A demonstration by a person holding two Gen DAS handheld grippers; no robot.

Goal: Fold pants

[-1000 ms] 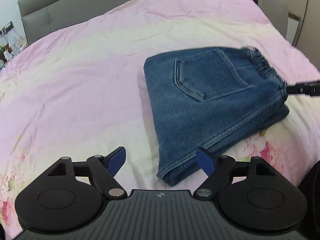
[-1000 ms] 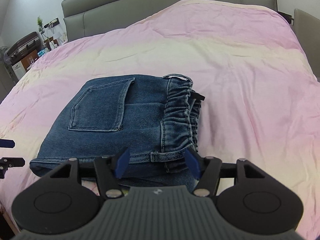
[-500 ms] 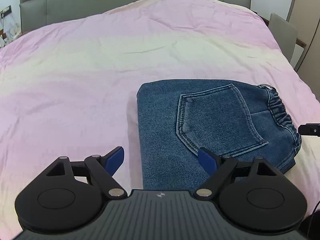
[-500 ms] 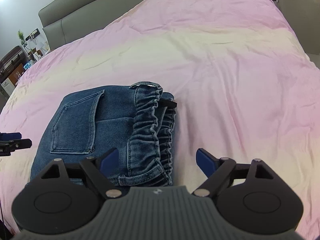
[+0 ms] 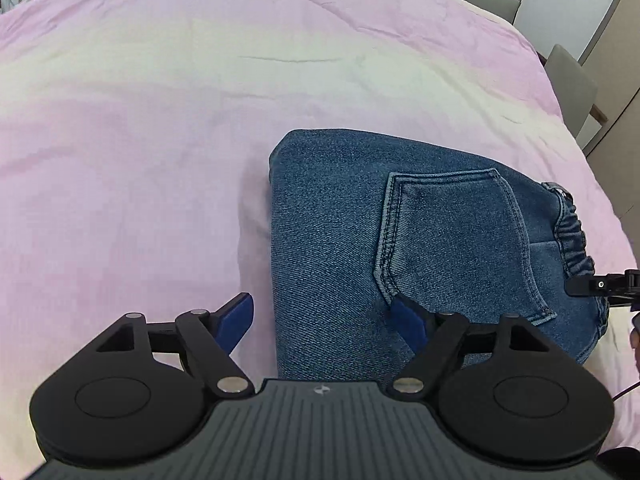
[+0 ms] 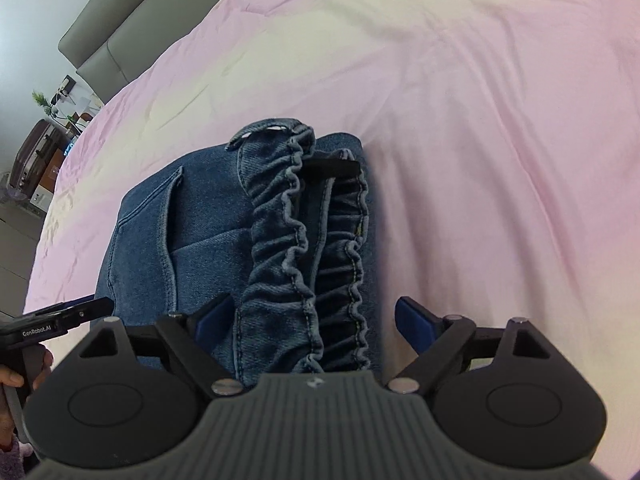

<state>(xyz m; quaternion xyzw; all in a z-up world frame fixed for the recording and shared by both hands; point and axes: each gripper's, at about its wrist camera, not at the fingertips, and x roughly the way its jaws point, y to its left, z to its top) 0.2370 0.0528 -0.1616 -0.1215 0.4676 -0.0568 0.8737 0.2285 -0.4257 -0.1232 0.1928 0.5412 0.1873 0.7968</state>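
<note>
Both spread grippers, left [image 5: 326, 322] and right [image 6: 316, 320], moved closer over folded jeans [image 5: 400, 240], gripping nothing.

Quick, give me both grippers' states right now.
Left gripper: open, holding nothing, fingers straddling the folded jeans' edge.
Right gripper: open, holding nothing, fingers either side of the waistband.
</note>
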